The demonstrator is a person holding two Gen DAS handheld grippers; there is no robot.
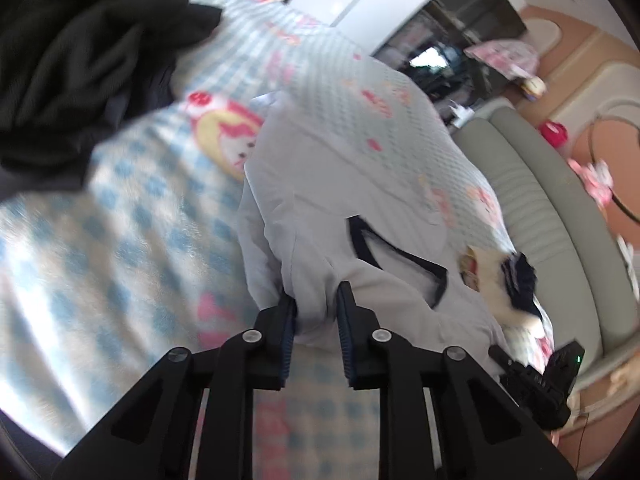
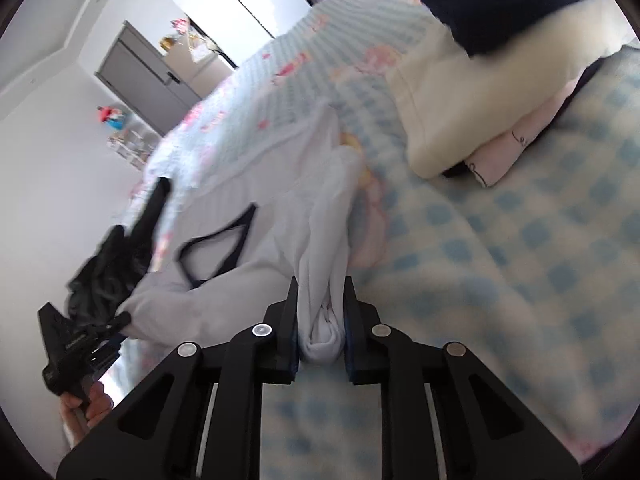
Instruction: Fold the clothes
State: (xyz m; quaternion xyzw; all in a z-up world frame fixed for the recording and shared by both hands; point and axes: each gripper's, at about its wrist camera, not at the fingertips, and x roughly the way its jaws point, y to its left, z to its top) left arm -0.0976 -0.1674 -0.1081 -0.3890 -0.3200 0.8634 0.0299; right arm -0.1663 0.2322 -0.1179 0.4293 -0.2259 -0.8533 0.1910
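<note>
A white garment (image 1: 320, 184) with a dark-trimmed neckline (image 1: 400, 264) lies stretched over the blue-checked blanket (image 1: 120, 240). My left gripper (image 1: 316, 300) is shut on one bunched shoulder of it, cloth filling the gap between the pads. In the right wrist view the same white garment (image 2: 280, 200) runs away from my right gripper (image 2: 322, 296), which is shut on a thick roll of its fabric. My left gripper (image 2: 122, 318), held by a hand (image 2: 88, 404), pinches the other corner at the left. The right gripper (image 1: 532, 380) shows at the lower right of the left wrist view.
A heap of black clothes (image 1: 80, 60) sits on the bed at upper left. A folded stack of cream and pink pieces (image 2: 472, 112) lies beyond the garment, with a dark navy piece (image 2: 500, 0) on top. A grey padded headboard (image 1: 540, 208) borders the bed. A black garment (image 2: 104, 272) hangs at the bed's edge.
</note>
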